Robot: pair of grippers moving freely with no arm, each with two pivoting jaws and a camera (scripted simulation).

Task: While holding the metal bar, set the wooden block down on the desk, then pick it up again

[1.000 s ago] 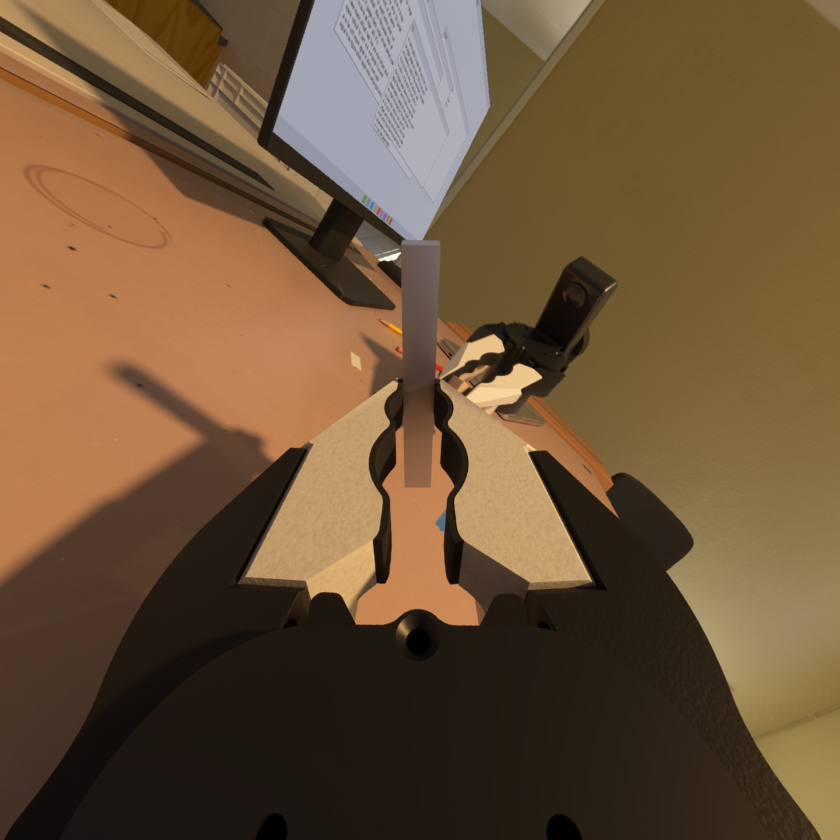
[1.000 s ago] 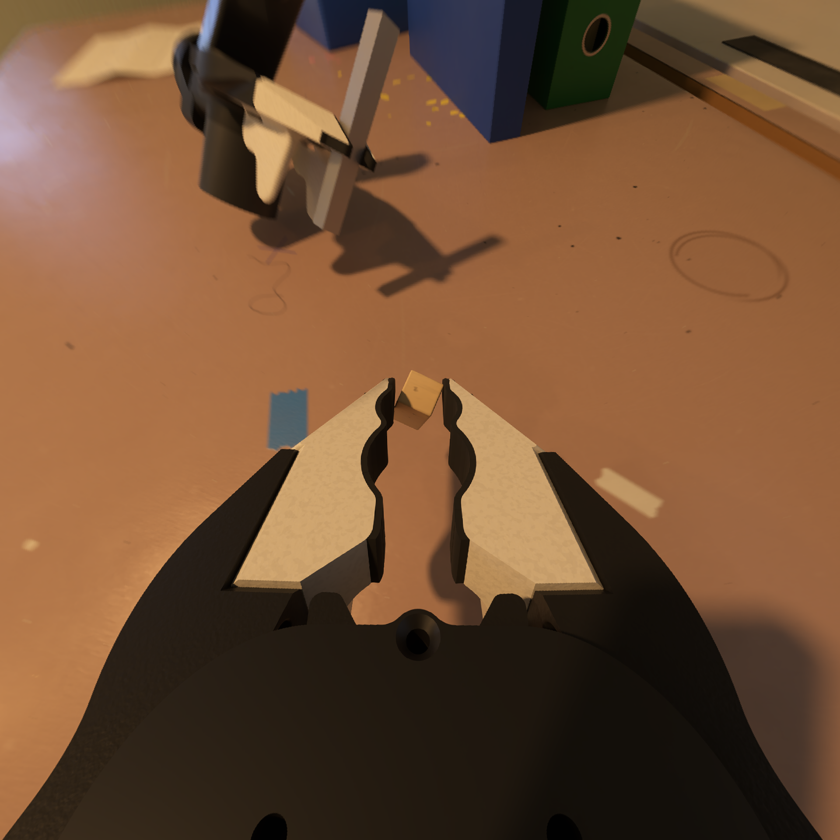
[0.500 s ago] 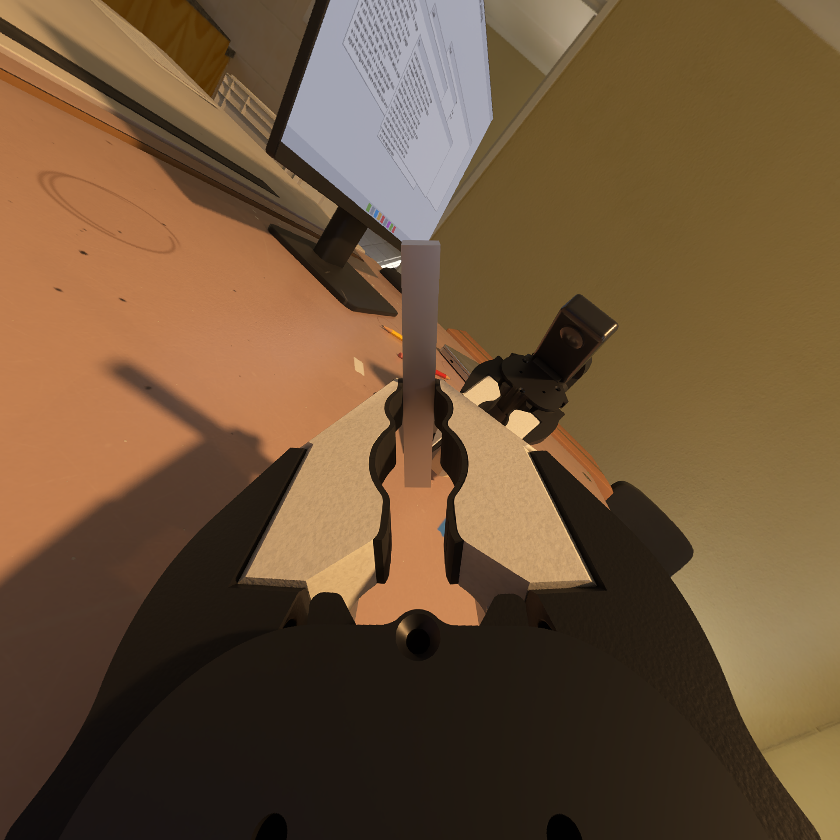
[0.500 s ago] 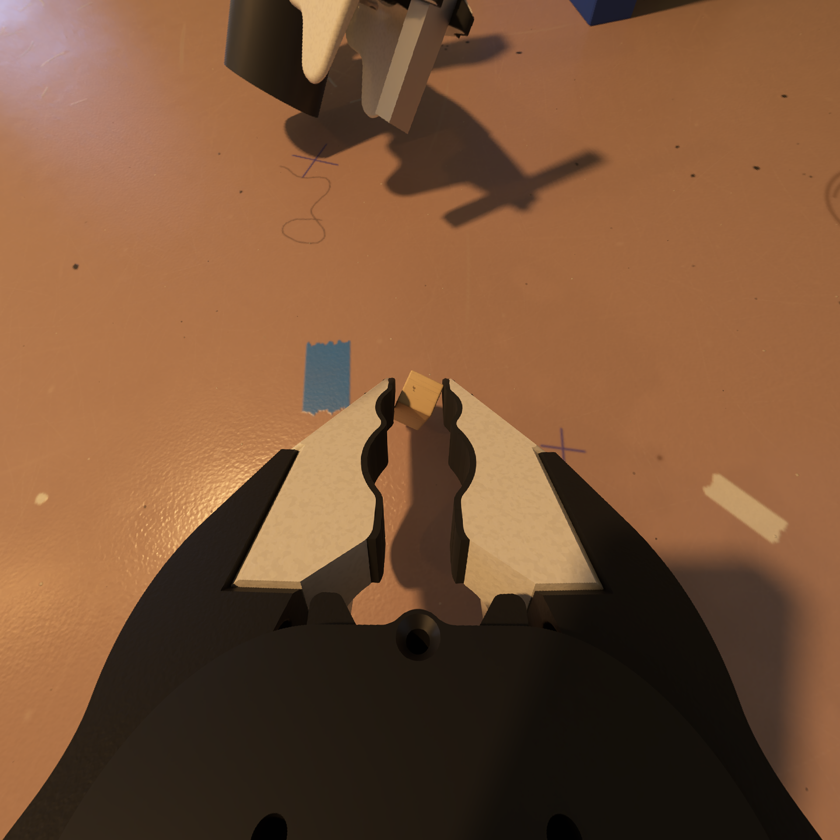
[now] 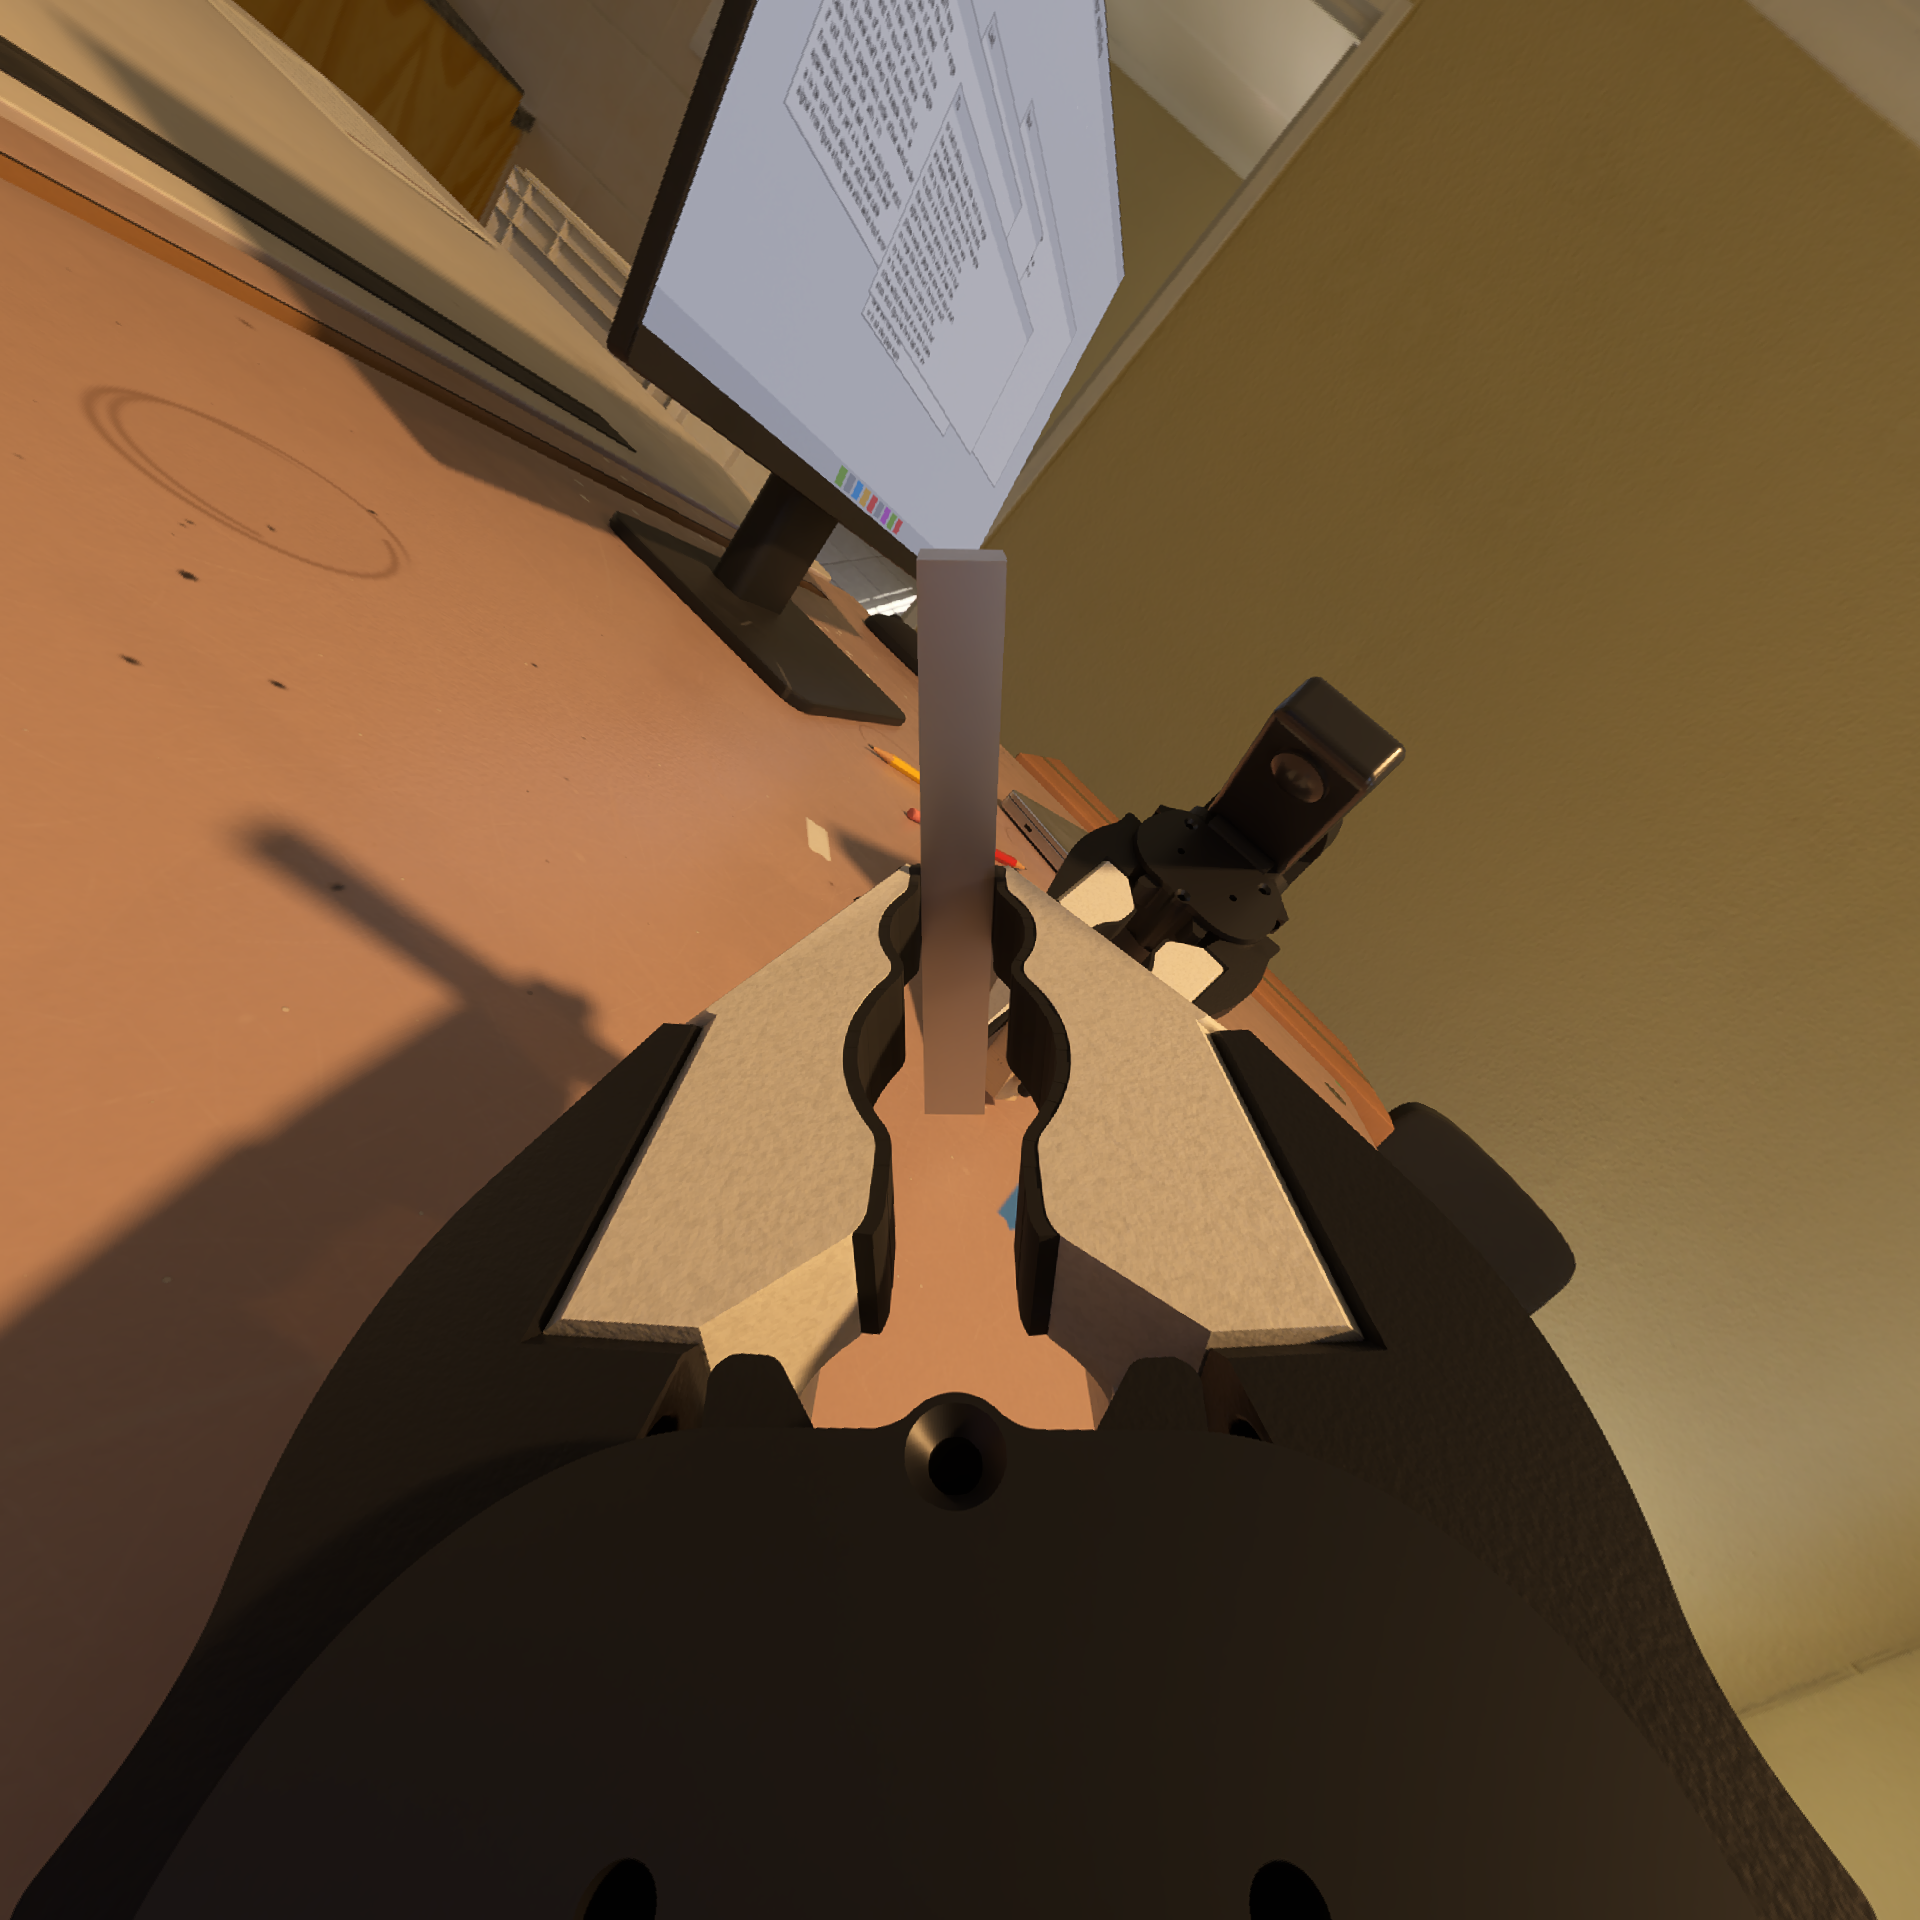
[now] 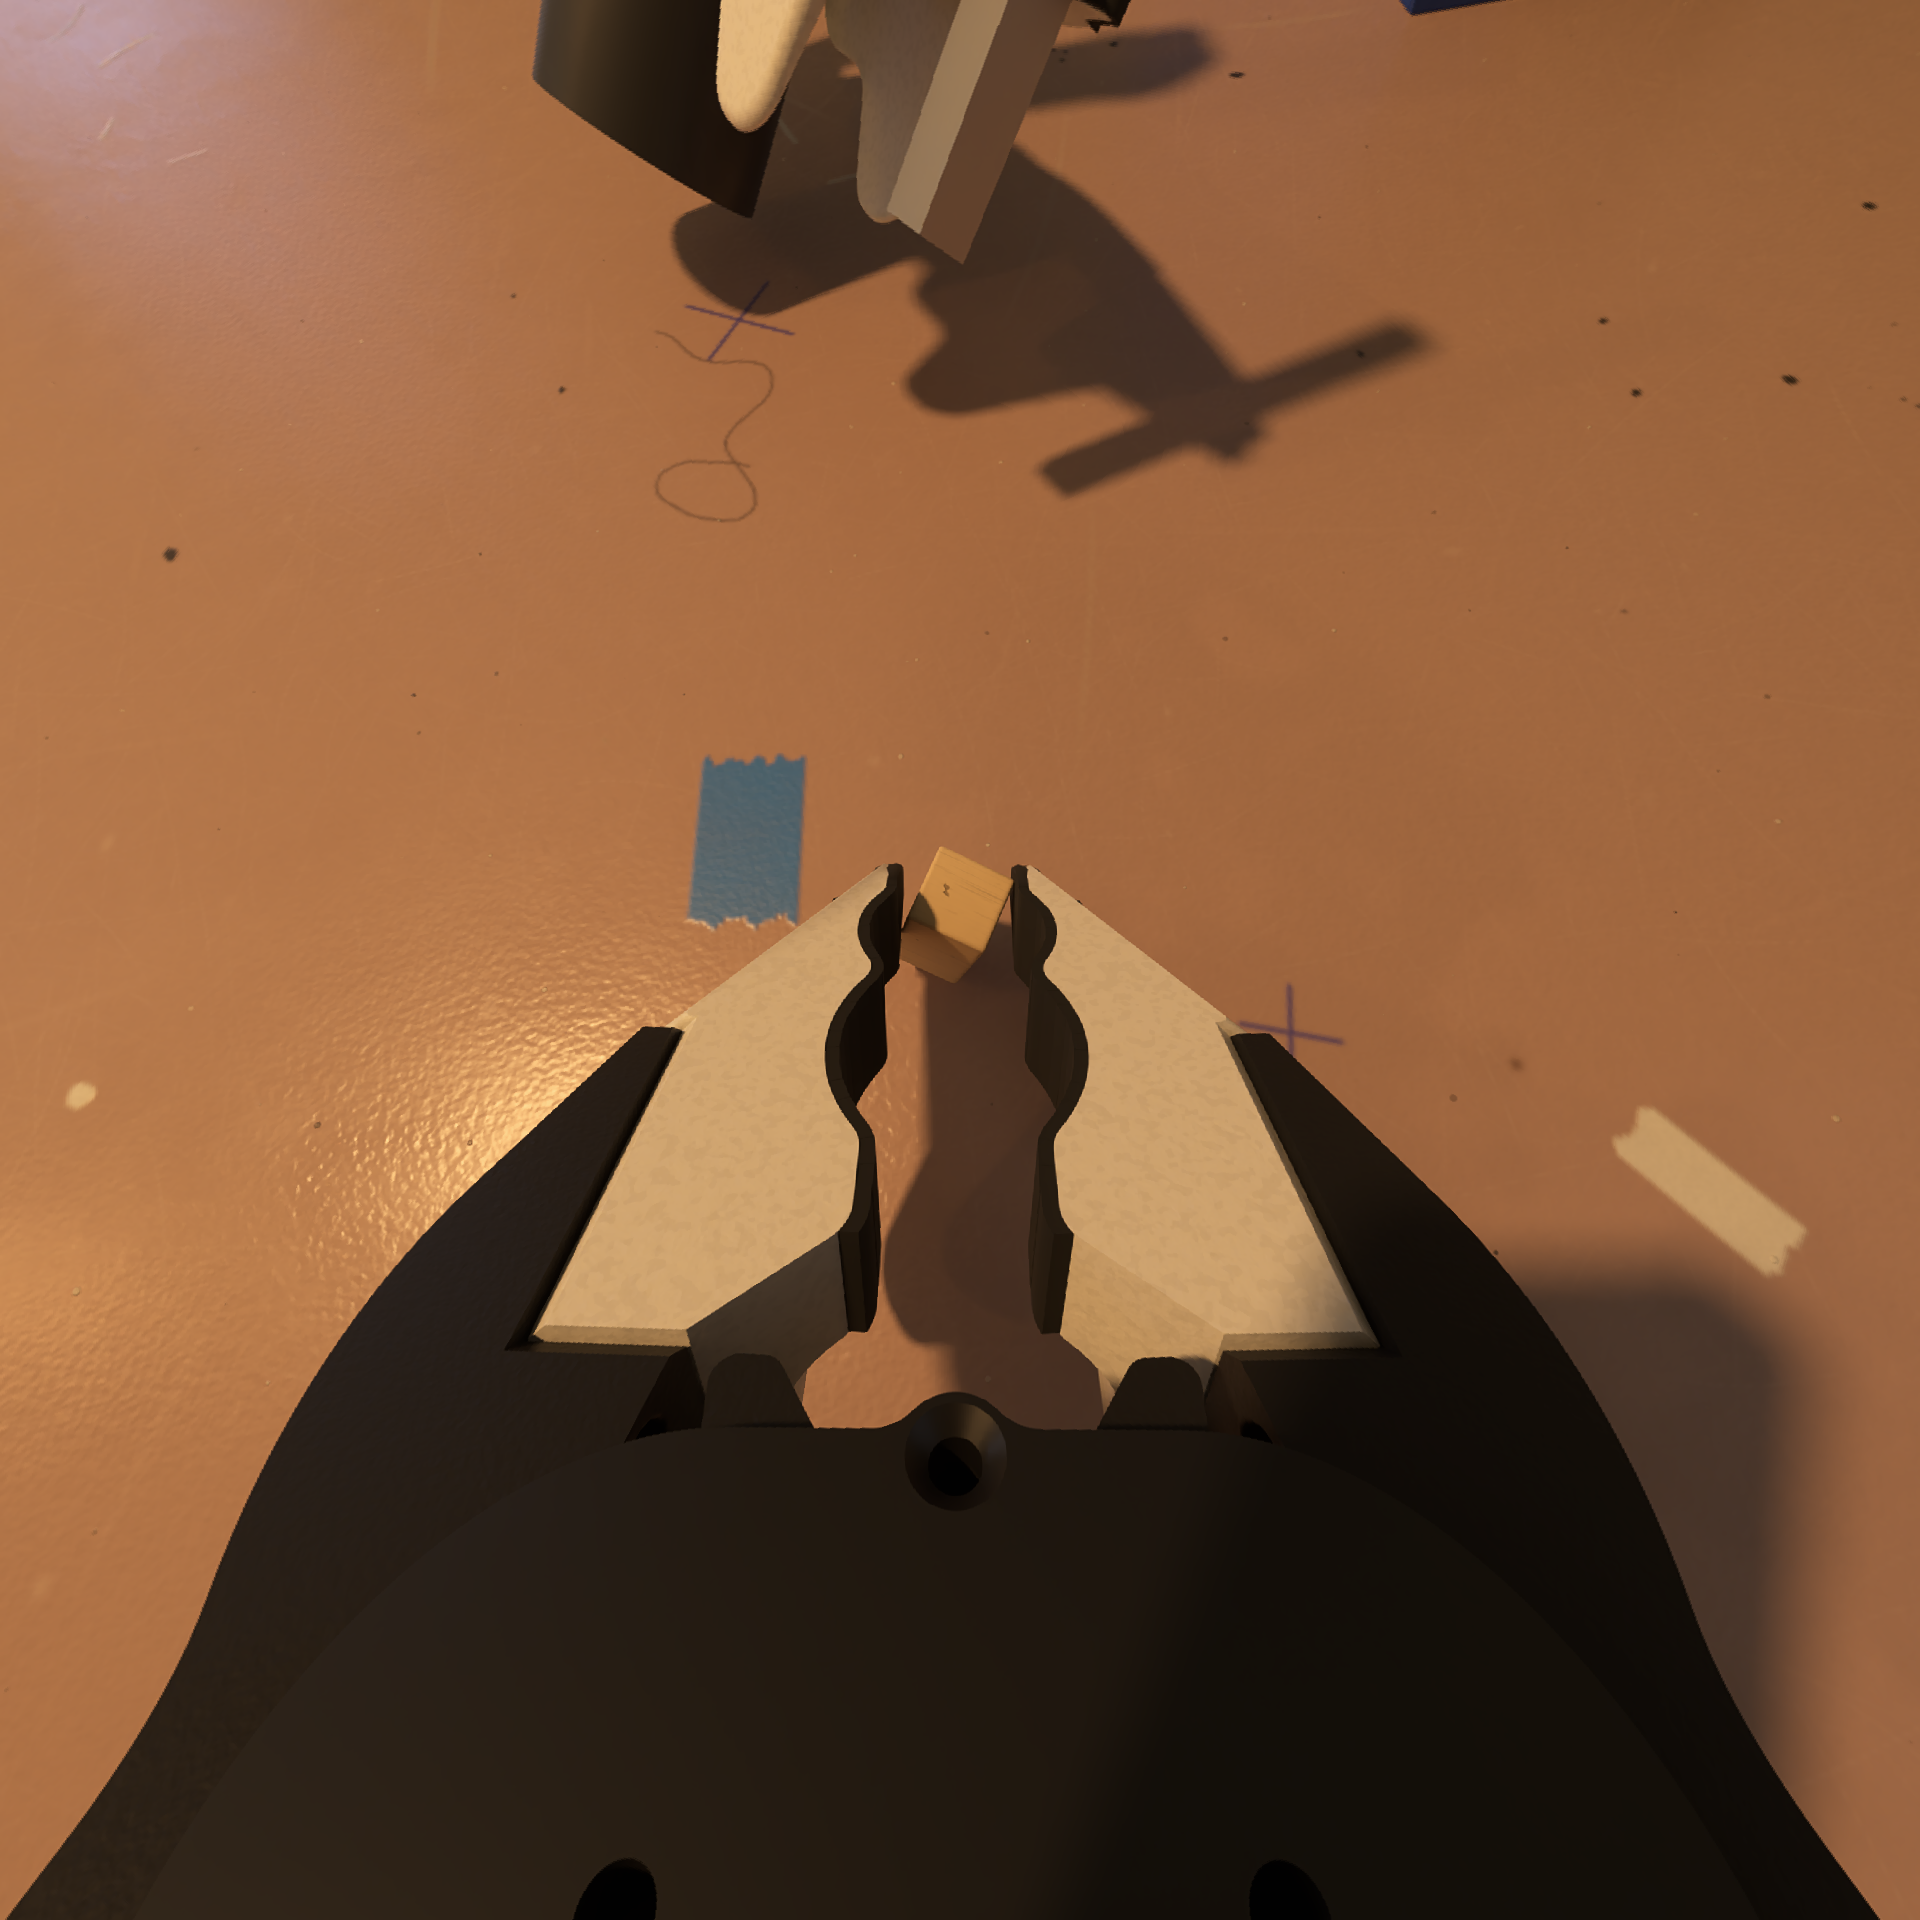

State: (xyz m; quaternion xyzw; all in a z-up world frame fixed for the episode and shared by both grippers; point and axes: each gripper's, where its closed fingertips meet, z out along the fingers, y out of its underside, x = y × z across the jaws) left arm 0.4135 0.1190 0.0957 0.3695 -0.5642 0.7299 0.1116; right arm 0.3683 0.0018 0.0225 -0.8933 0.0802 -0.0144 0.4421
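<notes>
- Left gripper point(image 5: 956, 894): jaws clamped on the metal bar point(image 5: 961, 790), a flat grey strip pinched at the fingertips. In the left wrist view the bar runs straight toward 12 o'clock past the tips, and its near end pokes back between the fingers.
- Right gripper point(image 6: 954, 904): jaws closed on the wooden block point(image 6: 954, 914), a small tan cube caught at the very tips and turned cornerwise, one corner pointing toward 6 o'clock.
- Whether the block touches the desk point(image 6: 1351, 727) cannot be told; the gripper's shadow lies on the desk right under the fingers.
- Blue tape strip point(image 6: 748, 840) on the desk at 10 o'clock of the block, just beside the left fingertip.
- Pale tape strip point(image 6: 1709, 1190) at 4 o'clock of the block, well apart.
- Pen cross point(image 6: 1288, 1031) just beside the right finger, at 4 o'clock of the block. A second cross with a looping scribble point(image 6: 722, 416) sits at 11 o'clock, farther up the desk.
- In the right wrist view the left gripper shows at 12 o'clock, cut by the top edge, bar in its fingers; its shadow falls toward 2 o'clock.
- In the left wrist view the right gripper point(image 5: 1195, 914) hangs at 2 o'clock of the bar, by the desk edge.
- Monitor point(image 5: 894, 260) at 12 o'clock, lit, on a black stand.
- Pencil point(image 5: 894, 764) near the stand's foot. Faint ring stain point(image 5: 249, 488) at 10 o'clock.
</notes>
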